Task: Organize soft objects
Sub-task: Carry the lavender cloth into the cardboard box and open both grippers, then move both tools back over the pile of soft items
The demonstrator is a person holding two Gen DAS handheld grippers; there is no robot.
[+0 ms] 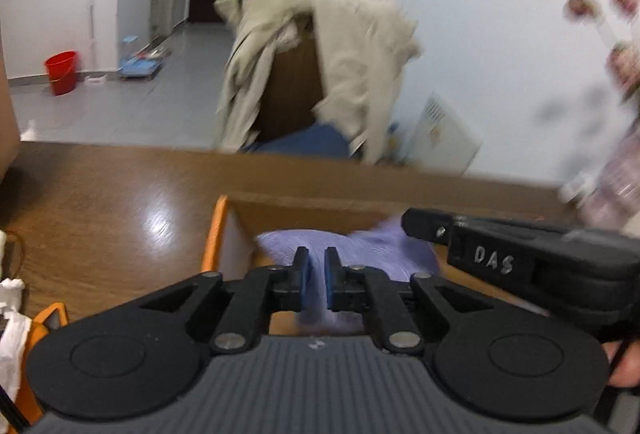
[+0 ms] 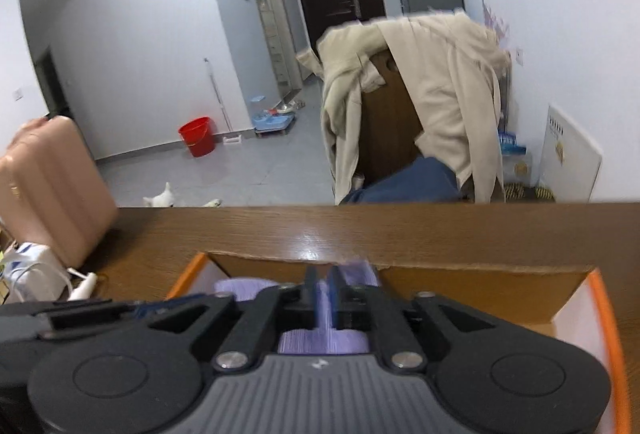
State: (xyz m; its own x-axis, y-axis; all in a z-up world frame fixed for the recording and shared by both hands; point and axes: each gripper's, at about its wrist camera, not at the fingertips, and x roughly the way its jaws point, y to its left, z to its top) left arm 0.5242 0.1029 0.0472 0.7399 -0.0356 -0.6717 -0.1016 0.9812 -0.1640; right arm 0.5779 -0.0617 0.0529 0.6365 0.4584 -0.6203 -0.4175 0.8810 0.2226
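A lavender cloth lies bunched in an open cardboard box with orange edges, on a brown wooden table. My left gripper hangs over the box. Its blue pads stand a narrow gap apart, with a fold of the cloth running between them. Close on its right is my right gripper, also slightly parted, with a strip of cloth in the gap and a bit sticking up beside the right finger. Neither pair of pads visibly presses on the cloth.
Beyond the table's far edge stands a chair draped with a beige coat. A pink suitcase and a white bag with a cable are on the left. A plastic bottle is on the right, a red bucket on the floor.
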